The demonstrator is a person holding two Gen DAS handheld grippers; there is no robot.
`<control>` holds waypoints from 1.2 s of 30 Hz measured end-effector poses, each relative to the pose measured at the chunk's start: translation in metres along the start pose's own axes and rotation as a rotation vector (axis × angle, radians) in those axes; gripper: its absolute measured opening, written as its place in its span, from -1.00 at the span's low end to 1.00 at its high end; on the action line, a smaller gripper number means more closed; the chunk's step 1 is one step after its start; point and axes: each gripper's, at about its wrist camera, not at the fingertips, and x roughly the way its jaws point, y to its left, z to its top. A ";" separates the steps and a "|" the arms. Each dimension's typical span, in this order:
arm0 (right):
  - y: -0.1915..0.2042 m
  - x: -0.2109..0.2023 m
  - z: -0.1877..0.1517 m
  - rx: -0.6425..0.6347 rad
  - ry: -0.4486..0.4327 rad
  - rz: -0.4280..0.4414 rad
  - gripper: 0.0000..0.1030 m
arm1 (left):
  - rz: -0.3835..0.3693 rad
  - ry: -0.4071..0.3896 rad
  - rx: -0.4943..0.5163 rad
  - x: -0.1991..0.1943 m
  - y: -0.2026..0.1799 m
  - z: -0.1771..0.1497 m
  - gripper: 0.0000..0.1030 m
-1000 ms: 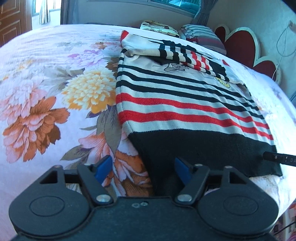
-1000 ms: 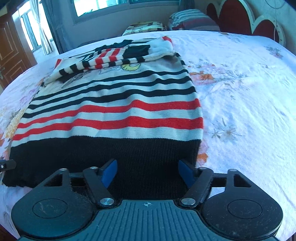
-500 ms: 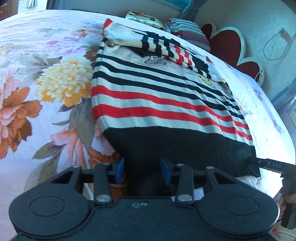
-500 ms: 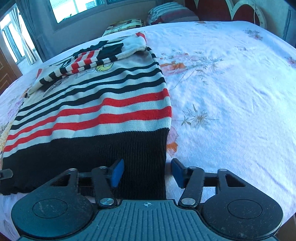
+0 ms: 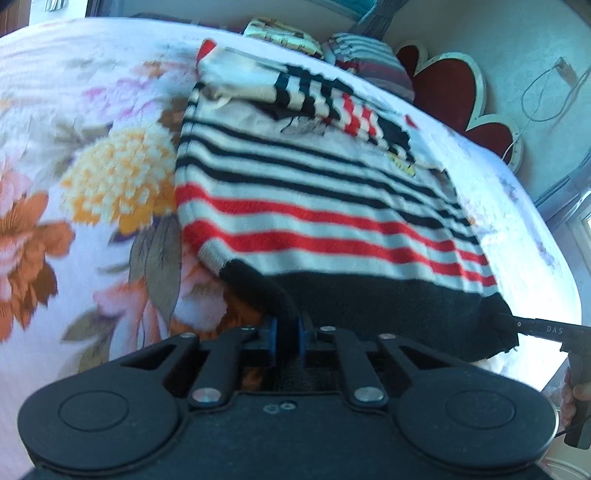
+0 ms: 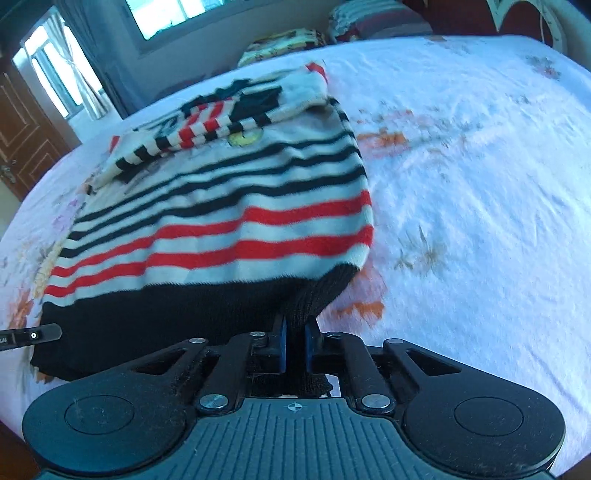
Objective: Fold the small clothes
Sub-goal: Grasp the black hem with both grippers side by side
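Garment: knitted sweater with black, red and cream stripes and a black hem band (image 5: 317,206), lying flat on the bed, sleeves folded across the far chest area.
Hem: near edge raised at both corners.
Left gripper (image 5: 286,338): jaws pinching the near left hem corner.
Right gripper (image 6: 295,345): jaws pinching the near right hem corner.
Bed: white floral-print bedsheet (image 5: 74,177) under the sweater.
Far end: striped pillow (image 5: 373,62) and red scalloped headboard (image 5: 447,92).

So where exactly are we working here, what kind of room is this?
Most likely a bedroom. The striped sweater lies on a bed with a floral bedspread, pillows sit at the far end against a red heart-shaped headboard, and a window shows behind.
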 end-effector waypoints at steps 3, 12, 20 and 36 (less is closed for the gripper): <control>0.006 -0.005 0.013 -0.026 -0.037 0.017 -0.91 | -0.008 -0.037 0.014 -0.005 -0.005 0.014 -0.81; 0.011 -0.005 0.075 -0.080 -0.182 0.043 -0.92 | -0.005 -0.174 0.048 -0.008 -0.021 0.072 -0.81; 0.011 0.016 0.143 -0.103 -0.291 0.056 -1.00 | 0.000 -0.264 0.037 0.016 -0.027 0.122 -0.81; -0.035 0.078 0.141 -0.147 -0.075 0.061 0.21 | 0.057 -0.159 -0.029 0.082 -0.008 0.137 -0.81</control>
